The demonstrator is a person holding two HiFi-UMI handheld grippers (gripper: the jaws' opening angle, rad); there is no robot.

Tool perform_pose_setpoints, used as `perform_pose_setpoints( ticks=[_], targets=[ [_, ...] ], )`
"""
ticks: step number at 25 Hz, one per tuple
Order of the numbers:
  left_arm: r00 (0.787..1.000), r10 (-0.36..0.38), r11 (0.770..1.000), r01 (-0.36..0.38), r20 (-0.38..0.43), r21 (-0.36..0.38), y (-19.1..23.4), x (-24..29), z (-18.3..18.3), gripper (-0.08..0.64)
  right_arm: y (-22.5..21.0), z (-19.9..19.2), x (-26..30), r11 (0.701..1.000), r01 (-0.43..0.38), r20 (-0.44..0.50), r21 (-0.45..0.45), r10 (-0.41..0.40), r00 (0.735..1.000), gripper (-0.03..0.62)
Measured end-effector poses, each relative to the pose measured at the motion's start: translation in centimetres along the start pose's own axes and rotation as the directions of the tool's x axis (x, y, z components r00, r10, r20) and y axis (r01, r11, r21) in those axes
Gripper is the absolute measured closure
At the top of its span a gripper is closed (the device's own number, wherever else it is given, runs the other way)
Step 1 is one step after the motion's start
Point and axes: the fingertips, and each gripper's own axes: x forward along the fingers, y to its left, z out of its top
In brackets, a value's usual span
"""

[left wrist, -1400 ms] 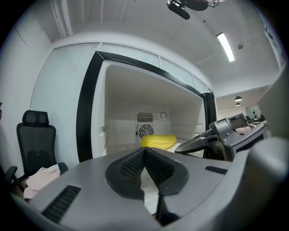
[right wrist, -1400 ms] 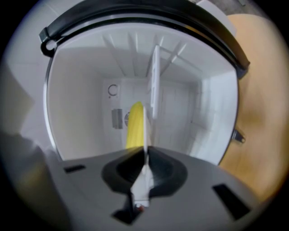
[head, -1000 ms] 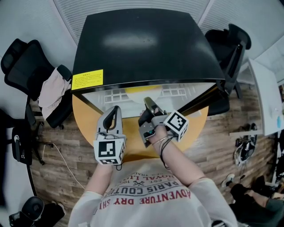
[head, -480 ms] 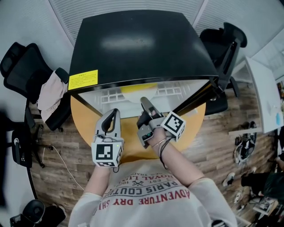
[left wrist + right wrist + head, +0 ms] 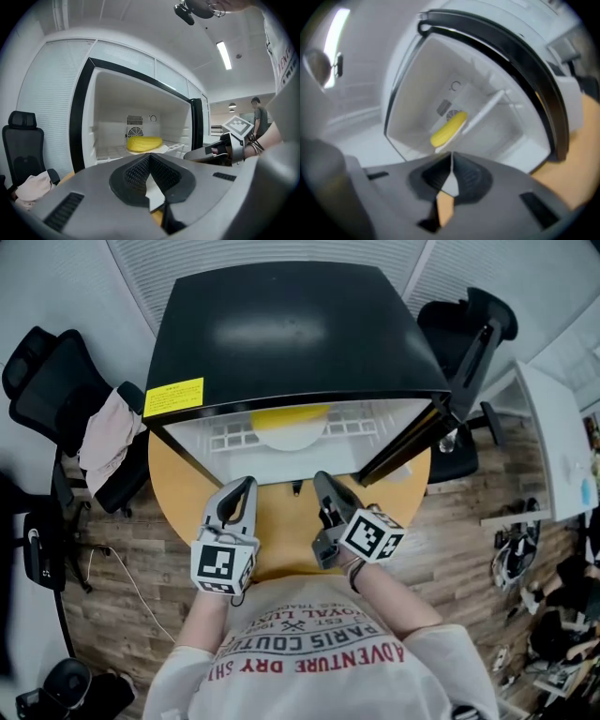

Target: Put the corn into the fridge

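Note:
The yellow corn (image 5: 291, 415) lies on a white plate (image 5: 292, 437) inside the open black mini fridge (image 5: 291, 324). It also shows deep in the cavity in the left gripper view as corn (image 5: 144, 142) and in the right gripper view as corn (image 5: 448, 128). My left gripper (image 5: 246, 484) hovers over the table in front of the fridge mouth, shut and empty; its jaws (image 5: 150, 154) meet at the tips. My right gripper (image 5: 323, 477) is beside it on the right. Its jaws are closing and meet at the tips (image 5: 451, 154) with nothing between them.
The fridge stands on a round wooden table (image 5: 281, 535). Its door (image 5: 412, 437) is swung open to the right. A black chair with a pale cloth (image 5: 108, 427) stands at the left, another chair (image 5: 469, 324) behind the door, and a white desk (image 5: 562, 446) at the far right.
The right gripper has rolled so its marker cube faces up and has drawn back to the right, away from the fridge mouth. The left gripper has shifted slightly.

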Motion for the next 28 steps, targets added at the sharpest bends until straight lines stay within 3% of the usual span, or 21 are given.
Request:
perform_pose_setpoints(
  ticks=[2, 5, 9, 11, 15, 18, 23, 28],
  targets=[
    [1.0, -0.005, 1.0, 0.005, 0.0, 0.002, -0.4, 0.0, 0.0, 0.535, 1.2, 0.7, -0.5, 0.967, 0.014, 0.009, -0.253, -0.012, 1.0, 0.558],
    [1.0, -0.014, 1.0, 0.014, 0.005, 0.012, -1.1, 0.0, 0.2, 0.535, 3.2, 1.8, -1.2, 0.842, 0.042, 0.047, -0.538, -0.019, 0.999, 0.558],
    [1.0, -0.029, 0.999, 0.029, 0.01, 0.024, -2.0, 0.1, 0.6, 0.535, 4.7, 2.4, -1.4, 0.627, 0.092, 0.09, -0.774, -0.034, 0.995, 0.558],
    [0.999, -0.035, 0.999, 0.035, 0.014, 0.028, -2.2, 0.0, 0.7, 0.535, 5.3, 2.4, -1.5, 0.556, 0.092, 0.095, -0.826, -0.022, 0.995, 0.558],
    [0.998, -0.048, 0.999, 0.048, 0.033, 0.026, -2.6, -0.2, 1.1, 0.535, 6.2, 2.3, -1.9, 0.524, 0.056, 0.077, -0.85, 0.018, 0.997, 0.561],
    [0.997, -0.062, 0.998, 0.061, 0.04, 0.027, -2.8, -0.4, 1.3, 0.535, 7.1, 2.1, -2.1, 0.483, 0.021, 0.045, -0.875, 0.039, 0.998, 0.563],
    [0.993, -0.111, 0.992, 0.108, 0.05, 0.07, -3.6, -0.9, 1.8, 0.535, 7.7, 1.9, -2.5, 0.5, -0.044, -0.014, -0.865, 0.064, 0.998, 0.565],
    [0.991, -0.127, 0.99, 0.124, 0.051, 0.063, -4.3, -1.2, 2.2, 0.535, 8.1, 1.9, -2.7, 0.491, -0.053, -0.02, -0.869, 0.072, 0.997, 0.565]
  ],
)
